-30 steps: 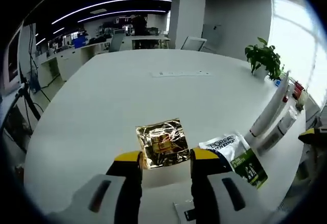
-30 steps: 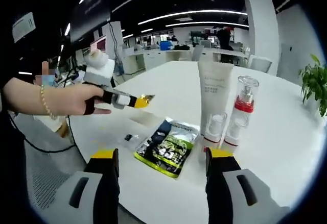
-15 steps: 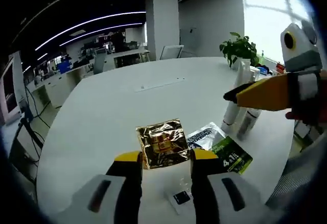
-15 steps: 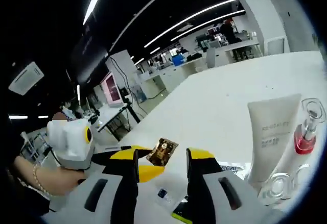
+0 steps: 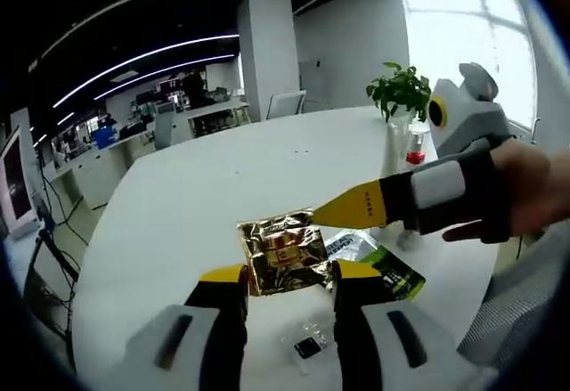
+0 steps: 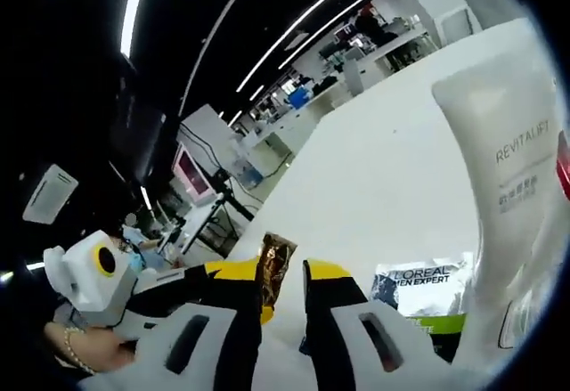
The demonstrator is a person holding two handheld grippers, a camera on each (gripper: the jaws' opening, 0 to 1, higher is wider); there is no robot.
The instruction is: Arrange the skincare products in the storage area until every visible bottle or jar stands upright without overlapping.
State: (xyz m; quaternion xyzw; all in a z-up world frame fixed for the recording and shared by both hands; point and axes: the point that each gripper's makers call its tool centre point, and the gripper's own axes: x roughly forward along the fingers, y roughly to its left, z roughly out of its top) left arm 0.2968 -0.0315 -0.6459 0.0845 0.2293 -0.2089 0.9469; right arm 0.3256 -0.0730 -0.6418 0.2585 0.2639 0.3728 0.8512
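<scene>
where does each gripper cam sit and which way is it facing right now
Left gripper view: rides the left gripper, looking across the white table toward a plant; its jaws hold a gold sachet; the right gripper and a hand enter.
Right gripper view: rides the right gripper, facing the office and a white tube.
Shared: sachet, green packet.
</scene>
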